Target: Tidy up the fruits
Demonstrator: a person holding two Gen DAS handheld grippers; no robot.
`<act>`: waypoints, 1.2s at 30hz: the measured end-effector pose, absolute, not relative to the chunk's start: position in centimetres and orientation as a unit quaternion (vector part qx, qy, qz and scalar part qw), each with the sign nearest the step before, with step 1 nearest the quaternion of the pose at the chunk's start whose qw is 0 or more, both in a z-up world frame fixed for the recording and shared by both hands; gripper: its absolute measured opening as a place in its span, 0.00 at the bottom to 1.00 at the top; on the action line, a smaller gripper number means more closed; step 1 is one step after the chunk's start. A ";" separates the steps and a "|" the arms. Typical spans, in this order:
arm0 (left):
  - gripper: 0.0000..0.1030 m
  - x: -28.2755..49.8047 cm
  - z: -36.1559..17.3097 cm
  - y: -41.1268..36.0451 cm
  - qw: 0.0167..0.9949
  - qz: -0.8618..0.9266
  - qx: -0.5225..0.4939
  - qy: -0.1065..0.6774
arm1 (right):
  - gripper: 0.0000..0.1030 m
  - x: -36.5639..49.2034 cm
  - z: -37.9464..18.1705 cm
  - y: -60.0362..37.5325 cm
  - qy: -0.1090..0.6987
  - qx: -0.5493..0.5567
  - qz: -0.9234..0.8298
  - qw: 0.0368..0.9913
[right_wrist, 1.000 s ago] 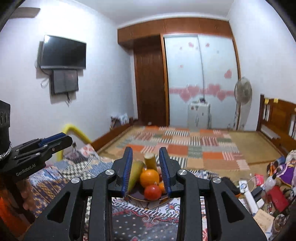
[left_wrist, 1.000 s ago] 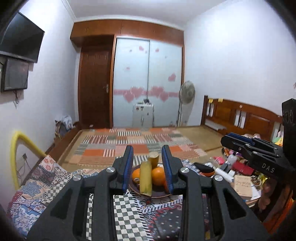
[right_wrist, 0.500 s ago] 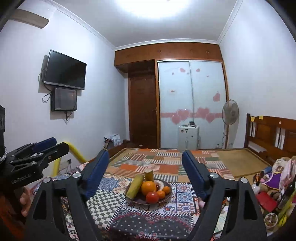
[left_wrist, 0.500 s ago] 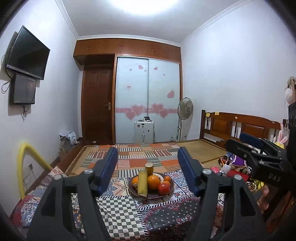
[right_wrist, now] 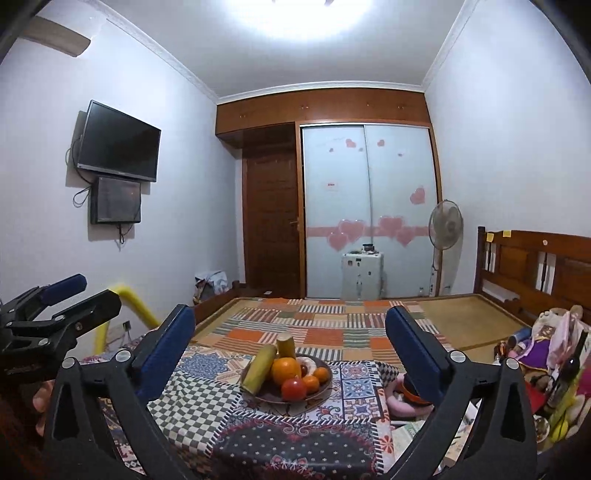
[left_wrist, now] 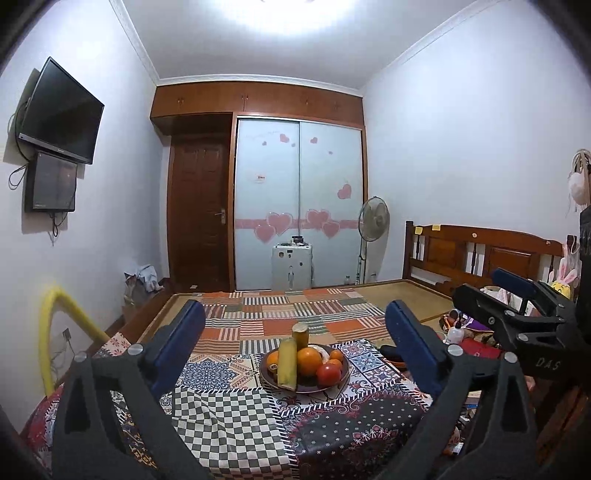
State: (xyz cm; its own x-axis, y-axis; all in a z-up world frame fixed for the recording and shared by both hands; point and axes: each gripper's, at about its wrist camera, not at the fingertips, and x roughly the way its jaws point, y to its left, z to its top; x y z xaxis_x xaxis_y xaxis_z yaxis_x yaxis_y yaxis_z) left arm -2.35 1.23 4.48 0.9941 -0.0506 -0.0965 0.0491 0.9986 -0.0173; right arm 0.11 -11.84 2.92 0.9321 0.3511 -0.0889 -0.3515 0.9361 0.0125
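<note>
While both sets of fingers are opening, wide and empty, the left gripper (left_wrist: pixel 295 345) and right gripper (right_wrist: pixel 290 349) face the fruit plate (left_wrist: pixel 341 374) on the patterned bed cover (left_wrist: pixel 229 428), apart from it.

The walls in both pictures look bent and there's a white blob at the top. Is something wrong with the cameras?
Left wrist view: the fisheye lens bows the walls and blacks out the corners, and the ceiling light burns out to white glare. Right wrist view: same bending and the same glare, yet the fruit bowl stays sharp and evenly lit, with no motion blur.
</note>
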 end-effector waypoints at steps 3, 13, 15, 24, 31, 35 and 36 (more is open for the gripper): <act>0.98 -2.3 4.4 1.3 0.998 -0.024 -0.010 0.050 | 1.00 0.0 2.7 -11.9 0.046 -0.003 0.178 0.983; 0.99 -2.2 4.2 1.3 0.998 -0.025 -0.011 0.052 | 1.00 -0.3 3.2 -12.0 0.044 -0.001 0.182 0.982; 0.99 -2.2 4.2 1.3 0.998 -0.026 -0.011 0.052 | 1.00 -0.5 3.3 -11.9 0.044 -0.002 0.182 0.982; 1.00 -2.2 4.2 1.3 0.998 -0.027 -0.011 0.053 | 1.00 -0.5 3.4 -12.0 0.045 0.001 0.181 0.983; 1.00 -2.2 4.1 1.2 0.998 -0.028 -0.010 0.053 | 1.00 -0.5 3.5 -12.1 0.045 0.000 0.180 0.983; 1.00 -2.2 4.2 1.1 0.998 -0.027 -0.008 0.054 | 1.00 -0.5 3.6 -12.2 0.044 0.000 0.180 0.983; 1.00 -2.2 4.2 1.1 0.998 -0.028 -0.008 0.054 | 1.00 -0.5 3.6 -12.2 0.044 0.000 0.180 0.983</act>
State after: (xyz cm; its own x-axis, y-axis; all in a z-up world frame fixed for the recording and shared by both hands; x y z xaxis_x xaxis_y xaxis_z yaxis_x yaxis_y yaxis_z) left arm -2.20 1.09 4.21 0.9927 -0.0559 -0.1071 0.0542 0.9984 -0.0186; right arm -0.50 -12.20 3.60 0.9312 0.3539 -0.0871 -0.3539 0.9352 0.0159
